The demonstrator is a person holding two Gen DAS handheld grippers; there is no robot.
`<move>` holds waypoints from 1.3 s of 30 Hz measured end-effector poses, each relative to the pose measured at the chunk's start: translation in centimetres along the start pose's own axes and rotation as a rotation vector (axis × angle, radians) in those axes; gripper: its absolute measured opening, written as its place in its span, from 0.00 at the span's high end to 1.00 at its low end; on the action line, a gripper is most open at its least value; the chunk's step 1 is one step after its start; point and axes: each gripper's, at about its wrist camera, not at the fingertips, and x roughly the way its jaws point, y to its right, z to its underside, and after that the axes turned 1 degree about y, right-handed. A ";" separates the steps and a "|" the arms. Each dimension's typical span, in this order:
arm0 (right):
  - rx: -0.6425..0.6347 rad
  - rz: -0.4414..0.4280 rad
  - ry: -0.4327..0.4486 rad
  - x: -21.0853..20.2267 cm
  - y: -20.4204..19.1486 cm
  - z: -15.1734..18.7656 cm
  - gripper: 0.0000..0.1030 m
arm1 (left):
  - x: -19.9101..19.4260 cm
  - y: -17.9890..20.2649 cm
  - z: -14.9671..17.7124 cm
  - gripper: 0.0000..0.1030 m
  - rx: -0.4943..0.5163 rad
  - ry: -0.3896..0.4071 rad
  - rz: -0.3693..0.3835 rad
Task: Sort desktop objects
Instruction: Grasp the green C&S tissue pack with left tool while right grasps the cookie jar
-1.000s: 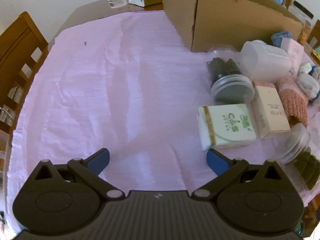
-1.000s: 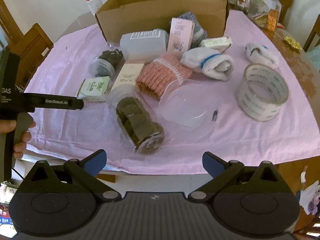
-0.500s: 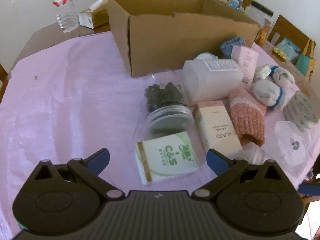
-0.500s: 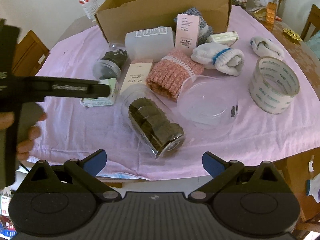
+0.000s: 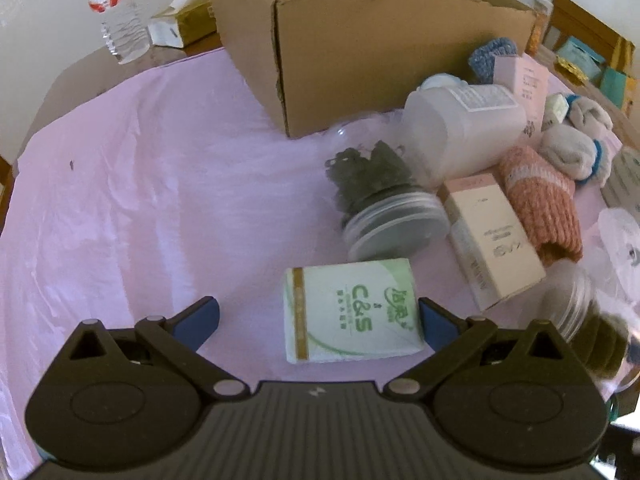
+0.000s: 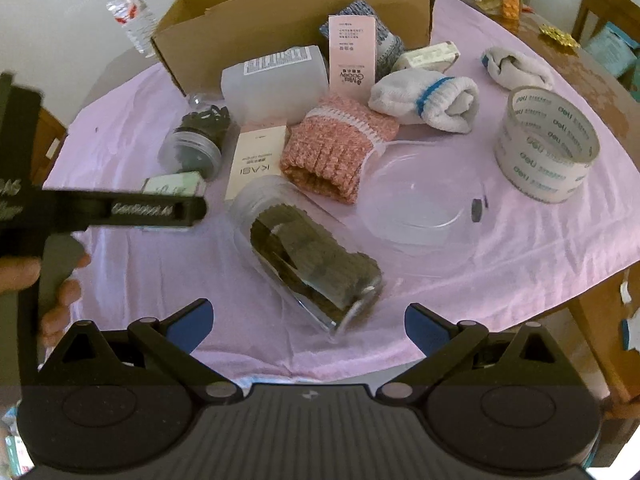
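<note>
1. Two tools in my views, both released, jaws spread wide, gripping nothing.
2. My left tool (image 5: 316,320) hangs low over the tissue pack (image 5: 352,314), which lies on the pink cloth (image 5: 160,200) at lower centre, its right edge just beside the right fingertip.
3. My right tool (image 6: 308,322) sits at the tabletop's near edge, the cookie jar (image 6: 308,256) lying tilted ahead of it.
4. The box (image 5: 360,40) stands open at upper centre.
</note>
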 end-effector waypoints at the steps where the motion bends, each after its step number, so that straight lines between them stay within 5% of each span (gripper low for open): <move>1: 0.014 0.003 0.000 0.2 -0.2 -0.1 0.00 | 0.0 -0.3 0.0 0.01 0.007 -0.002 0.006; 21: 0.353 0.153 0.015 2.1 -0.6 -3.5 0.00 | 0.4 -2.0 -0.4 0.01 0.122 -0.022 0.076; 39: 0.243 0.282 -0.086 4.5 -1.1 -3.1 0.00 | 0.4 -2.4 -0.2 0.00 0.097 -0.017 0.081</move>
